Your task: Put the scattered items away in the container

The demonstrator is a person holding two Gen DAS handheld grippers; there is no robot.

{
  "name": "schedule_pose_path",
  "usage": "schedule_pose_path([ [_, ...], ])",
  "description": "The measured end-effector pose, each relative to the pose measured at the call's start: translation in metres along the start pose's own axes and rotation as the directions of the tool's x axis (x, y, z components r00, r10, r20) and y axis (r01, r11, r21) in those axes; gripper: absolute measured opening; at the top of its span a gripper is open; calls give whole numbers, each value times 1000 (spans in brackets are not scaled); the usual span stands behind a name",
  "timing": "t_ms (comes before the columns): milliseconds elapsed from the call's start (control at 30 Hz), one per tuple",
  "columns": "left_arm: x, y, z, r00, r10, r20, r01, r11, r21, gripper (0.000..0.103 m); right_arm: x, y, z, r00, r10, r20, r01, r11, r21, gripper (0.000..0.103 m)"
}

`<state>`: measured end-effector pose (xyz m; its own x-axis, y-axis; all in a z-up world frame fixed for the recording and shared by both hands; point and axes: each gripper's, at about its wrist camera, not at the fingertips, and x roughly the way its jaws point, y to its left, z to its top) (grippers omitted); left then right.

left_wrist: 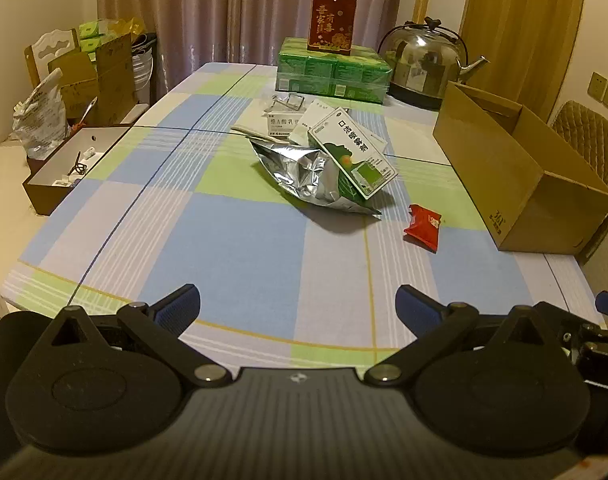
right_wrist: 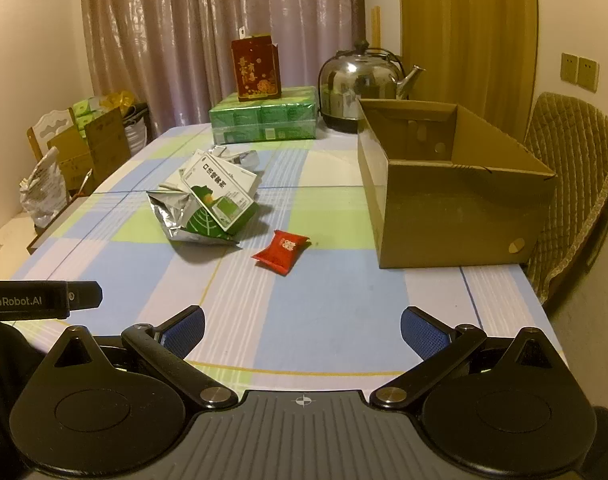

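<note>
Left of the open brown cardboard box (right_wrist: 456,196): crumpled silver foil pouch (right_wrist: 183,216) propping a green-white carton (right_wrist: 219,196), then red sweet wrapper (right_wrist: 281,252) nearest; left gripper (left_wrist: 297,308) and right gripper (right_wrist: 301,330) both wide, empty, presumably poised to start.

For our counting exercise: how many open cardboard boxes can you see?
2: one cardboard box on the table's right side, another cardboard box off the table at far left. Others may be hidden.
</note>
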<state>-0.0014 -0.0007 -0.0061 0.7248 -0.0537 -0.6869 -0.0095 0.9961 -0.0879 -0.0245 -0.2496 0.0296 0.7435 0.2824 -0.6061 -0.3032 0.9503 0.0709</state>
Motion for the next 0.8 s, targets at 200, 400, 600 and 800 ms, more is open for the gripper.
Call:
schedule_pose_path([
  [200,1,-1,-1,1000,6,-2,-6,1000,-1,102,1,0,-2,1000,1,-7,-1,1000,3,101],
  [400,4,-2,-3,1000,6,-15,-6,1000,-7,102,2,0,-2,1000,1,-9,-1,1000,4,101],
  [600,4,0,-3,1000,6,-18,-6,1000,-14,102,3,-1,-4,1000,2,-18,-2,1000,5,101],
  [800,4,0,-3,1000,3,-22,-4,1000,-20,102,5,-1,-4,1000,0,-26,0,1000,9,101],
])
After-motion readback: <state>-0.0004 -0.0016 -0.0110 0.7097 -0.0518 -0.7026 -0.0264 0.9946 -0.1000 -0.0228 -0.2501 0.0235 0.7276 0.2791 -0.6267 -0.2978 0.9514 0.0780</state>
